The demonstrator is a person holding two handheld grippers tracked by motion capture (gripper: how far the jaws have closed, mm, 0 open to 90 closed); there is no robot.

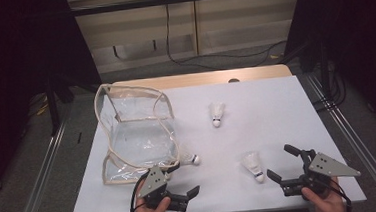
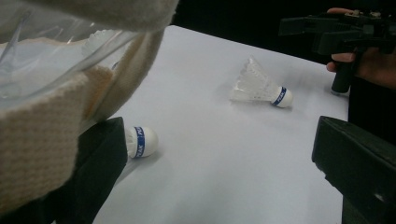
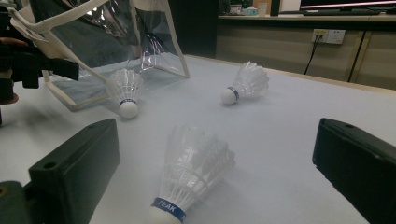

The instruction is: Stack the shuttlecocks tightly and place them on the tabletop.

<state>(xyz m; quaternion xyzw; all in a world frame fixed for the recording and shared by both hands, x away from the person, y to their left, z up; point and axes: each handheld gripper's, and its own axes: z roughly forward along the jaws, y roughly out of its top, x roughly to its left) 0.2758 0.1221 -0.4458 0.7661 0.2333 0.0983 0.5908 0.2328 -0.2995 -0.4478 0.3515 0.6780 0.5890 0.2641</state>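
While the clear bag [image 1: 135,134] with its cream webbing trim lies on the white table [image 1: 258,131] at our left, its mouth toward us, we judge the work to be putting the three shuttlecocks into it. Our left gripper [image 1: 185,196] sits at the bag's near corner with jaws apart, grasping nothing; in the left gripper view the webbing edge [image 2: 42,140] hangs just beside one jaw, so we should take that trim and lift it to hold the mouth wide. Our right gripper [image 1: 279,165] is also spread and empty, with the nearest shuttlecock [image 3: 194,172] lying between its jaws, cork toward us. We should close on the cork or the stiff base of the skirt, not the feathers, which would crush or slip. A second shuttlecock [image 1: 189,158] lies against the bag's front edge, and the third [image 1: 217,114] rests well apart, farther up the table; those can wait.
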